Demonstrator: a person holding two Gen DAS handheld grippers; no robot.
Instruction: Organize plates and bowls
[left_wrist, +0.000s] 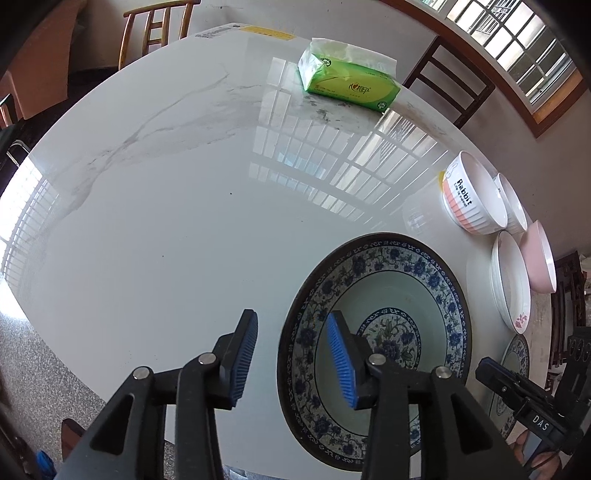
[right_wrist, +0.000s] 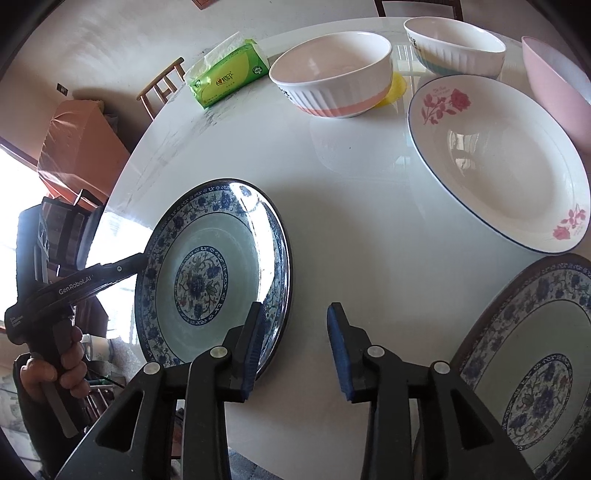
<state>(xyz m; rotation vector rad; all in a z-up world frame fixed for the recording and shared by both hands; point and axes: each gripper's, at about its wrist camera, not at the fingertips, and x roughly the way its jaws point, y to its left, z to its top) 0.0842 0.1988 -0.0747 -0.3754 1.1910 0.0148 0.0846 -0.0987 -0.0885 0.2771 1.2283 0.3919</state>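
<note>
A blue-and-white floral plate (left_wrist: 402, 280) lies on the white marble table (left_wrist: 166, 206). My left gripper (left_wrist: 291, 354) is open, its jaws straddling the plate's left rim, one finger over the inside and one outside. The plate also shows in the right wrist view (right_wrist: 221, 258). My right gripper (right_wrist: 295, 347) is open and empty above bare table between that plate and a second blue floral plate (right_wrist: 535, 350). A white rose plate (right_wrist: 498, 162), a white-and-pink ribbed bowl (right_wrist: 332, 74), a white-and-teal bowl (right_wrist: 454, 48) and a pink bowl (right_wrist: 557, 92) stand beyond.
A green tissue pack (left_wrist: 347, 79) lies at the table's far side. Wooden chairs (left_wrist: 159, 33) stand around the table. A yellow coaster (right_wrist: 395, 88) lies between the two ribbed bowls. The table's front edge runs close under both grippers.
</note>
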